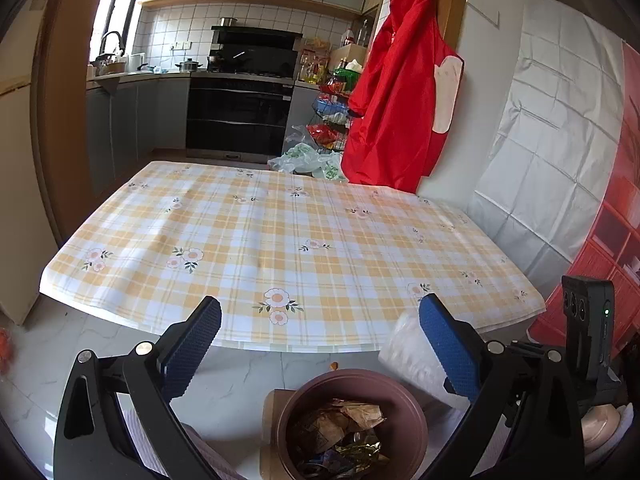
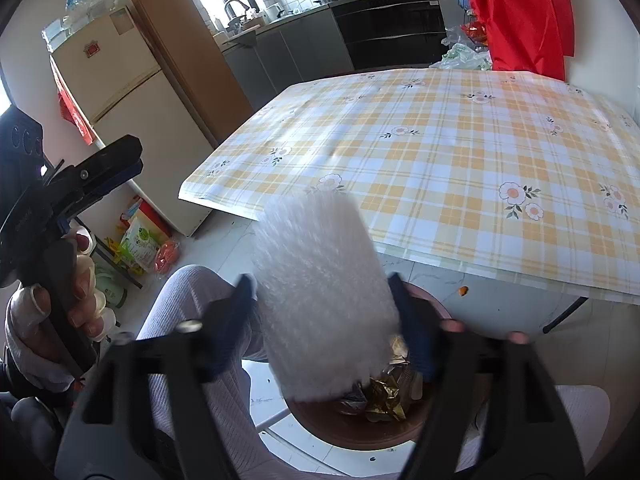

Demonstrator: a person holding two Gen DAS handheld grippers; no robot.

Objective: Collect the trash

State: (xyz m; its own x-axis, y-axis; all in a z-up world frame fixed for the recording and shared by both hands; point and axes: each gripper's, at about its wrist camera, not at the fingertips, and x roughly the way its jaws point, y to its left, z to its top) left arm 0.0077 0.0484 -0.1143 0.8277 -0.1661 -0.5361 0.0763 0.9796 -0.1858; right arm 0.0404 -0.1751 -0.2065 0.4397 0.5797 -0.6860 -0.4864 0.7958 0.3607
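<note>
A brown round bin (image 1: pixel 352 384) with crumpled wrappers and foil inside stands on the floor below the table's near edge; it also shows in the right wrist view (image 2: pixel 352 428). My right gripper (image 2: pixel 326 320) is shut on a white foam-like sheet (image 2: pixel 324 292) and holds it just above the bin. That sheet shows in the left wrist view (image 1: pixel 408 356) beside my right blue finger. My left gripper (image 1: pixel 320 344) is open and empty, above the bin; it also shows at the left of the right wrist view (image 2: pixel 100 172).
A table with a yellow checked floral cloth (image 1: pixel 288 240) lies ahead. A red apron (image 1: pixel 404 104) hangs at the wall, plastic bags (image 1: pixel 308 160) and a wire rack behind the table. A fridge (image 2: pixel 132 120) and floor clutter (image 2: pixel 140 244) are at left.
</note>
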